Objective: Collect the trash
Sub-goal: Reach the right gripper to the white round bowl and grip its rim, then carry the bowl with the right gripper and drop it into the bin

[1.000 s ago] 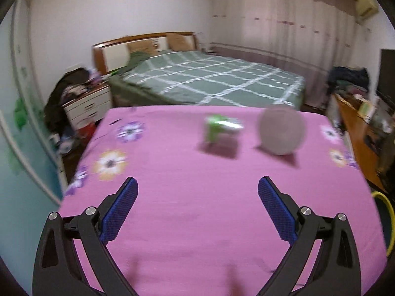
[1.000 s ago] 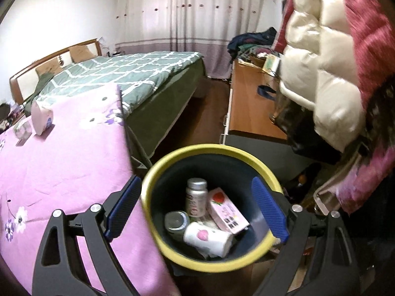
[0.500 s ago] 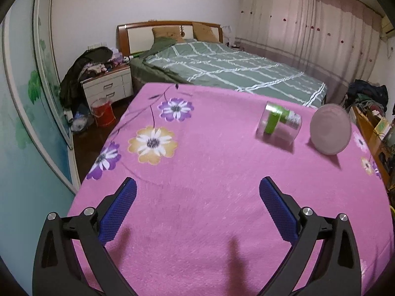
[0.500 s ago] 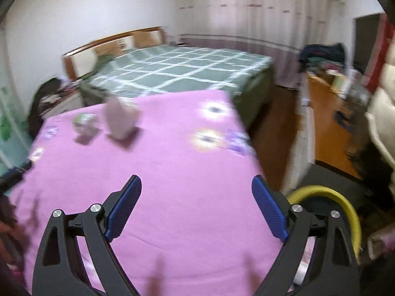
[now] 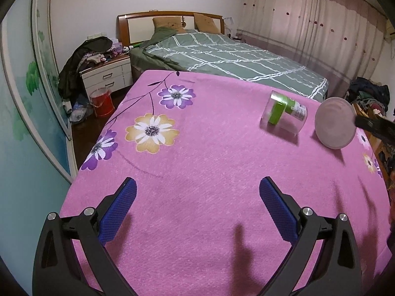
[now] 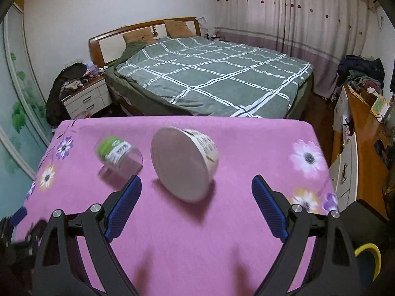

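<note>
- Right wrist view: my right gripper (image 6: 196,190) is spread wide with nothing between its pads, above the pink flowered cloth (image 6: 246,148).
- A paper bowl (image 6: 184,164) lies on its side at 12 o'clock, close ahead.
- A clear jar (image 6: 118,154) lies tipped at 10 o'clock, just beside the bowl.
- The yellow-rimmed bin (image 6: 367,254) sits at 4 o'clock.
- My left gripper (image 5: 197,197) is also spread and empty.

Table (image 6: 187,241) under both my grippers, bed (image 6: 209,74) behind its far edge. On the table: jar (image 6: 118,154) on its side, left of the tipped bowl (image 6: 184,162), apart. Bowl sits ahead of my right gripper (image 6: 196,191). Nightstand (image 6: 86,98) left of bed. Bin (image 6: 367,259) off the table's right edge, near me.
</note>
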